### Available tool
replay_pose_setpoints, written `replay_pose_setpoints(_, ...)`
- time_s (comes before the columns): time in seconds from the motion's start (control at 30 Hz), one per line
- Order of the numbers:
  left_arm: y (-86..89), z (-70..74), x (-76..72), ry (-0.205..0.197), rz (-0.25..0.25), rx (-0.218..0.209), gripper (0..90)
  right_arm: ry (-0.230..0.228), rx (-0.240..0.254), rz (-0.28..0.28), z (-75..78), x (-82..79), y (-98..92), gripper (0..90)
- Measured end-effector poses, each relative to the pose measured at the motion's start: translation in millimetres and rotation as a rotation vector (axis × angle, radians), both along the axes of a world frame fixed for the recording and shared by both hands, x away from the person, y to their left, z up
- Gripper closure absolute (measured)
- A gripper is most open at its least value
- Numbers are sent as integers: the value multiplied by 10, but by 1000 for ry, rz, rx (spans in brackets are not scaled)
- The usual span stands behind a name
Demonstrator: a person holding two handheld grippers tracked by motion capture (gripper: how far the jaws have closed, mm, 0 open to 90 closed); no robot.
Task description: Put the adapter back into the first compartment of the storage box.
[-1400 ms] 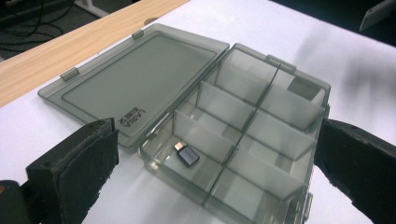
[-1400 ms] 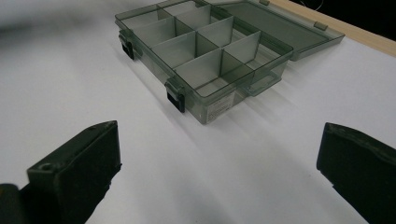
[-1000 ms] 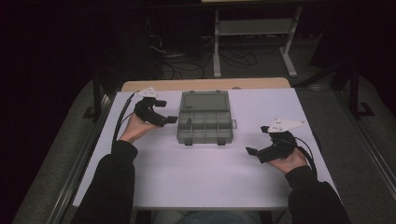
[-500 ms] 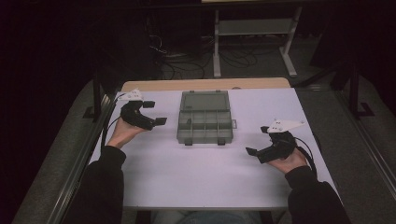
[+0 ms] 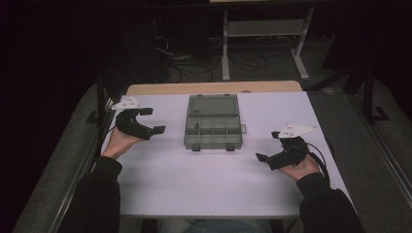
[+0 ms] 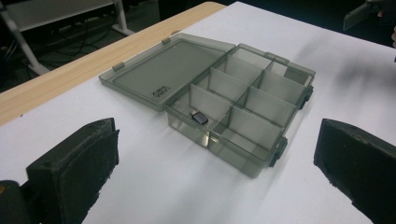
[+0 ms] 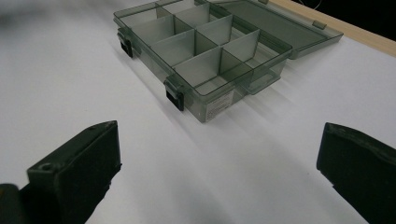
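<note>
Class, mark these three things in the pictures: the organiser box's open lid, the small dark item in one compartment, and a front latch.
open lid [image 6: 161, 74], left gripper view, flat inner face
small dark item [image 6: 200, 117], left gripper view, its top
front latch [image 7: 175, 95], right gripper view, black clip face

From above, light is falling only on my tabletop [image 5: 209, 184], which is glowing pale while the room around it is sinking into near black. In my left tool's view the box [image 6: 243, 100] is reading sharp. In my right tool's view soft shadows are streaking the sheet, and its top-left corner is smearing.
</note>
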State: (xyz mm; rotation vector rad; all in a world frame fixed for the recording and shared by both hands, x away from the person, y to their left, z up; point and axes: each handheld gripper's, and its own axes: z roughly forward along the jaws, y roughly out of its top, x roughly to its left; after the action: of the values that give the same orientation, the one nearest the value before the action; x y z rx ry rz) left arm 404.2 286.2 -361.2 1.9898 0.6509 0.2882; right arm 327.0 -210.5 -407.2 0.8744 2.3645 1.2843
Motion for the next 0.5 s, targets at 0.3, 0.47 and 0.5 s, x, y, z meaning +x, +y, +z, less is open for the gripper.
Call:
replay_pose_setpoints(0.3,77,-1,-123,-14,-3,-5,0,1,-2,-2,-2,1,-1,0)
replay_pose_setpoints(0.47,148,14,-196,-30,7,-12,0,1,-3,-4,-2,1,0,0)
replay_pose_setpoints(0.5,158,19,-208,-33,9,-13,0,1,-3,-4,-2,1,0,0)
